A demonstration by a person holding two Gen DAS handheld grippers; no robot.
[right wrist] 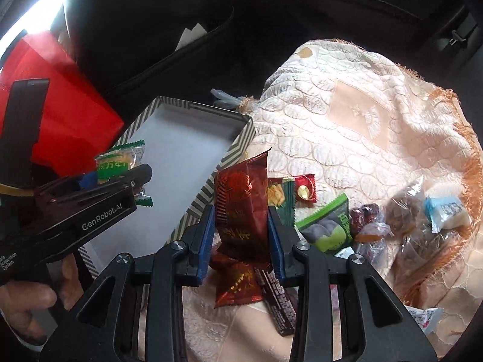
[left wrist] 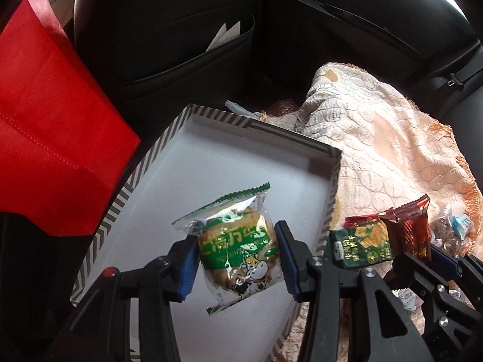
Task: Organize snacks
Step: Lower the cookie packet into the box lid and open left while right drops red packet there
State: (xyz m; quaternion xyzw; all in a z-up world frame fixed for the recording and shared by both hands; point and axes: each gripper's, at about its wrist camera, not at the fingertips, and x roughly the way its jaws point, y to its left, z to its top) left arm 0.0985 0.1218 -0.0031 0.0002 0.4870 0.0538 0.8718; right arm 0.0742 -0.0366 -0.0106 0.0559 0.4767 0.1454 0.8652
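My left gripper (left wrist: 238,253) is shut on a green-and-clear biscuit packet (left wrist: 235,241) with a cartoon cow, held above the white floor of a striped-rimmed box (left wrist: 217,157). My right gripper (right wrist: 241,238) is shut on a dark red foil snack packet (right wrist: 241,208), held over the cream cloth just right of the box's (right wrist: 238,147) striped wall. In the right wrist view the left gripper (right wrist: 120,175) shows side-on at the left with the green packet (right wrist: 120,160) over the box. In the left wrist view the red packet (left wrist: 410,229) shows at the right.
Several loose snacks (right wrist: 332,229) lie on a cream embroidered cloth (right wrist: 362,114) to the right, among them a green cracker pack (left wrist: 359,244). A red bag (left wrist: 48,126) stands left of the box. A dark seat back with a pocket (left wrist: 181,45) is behind. A hand (right wrist: 27,301) holds the left gripper.
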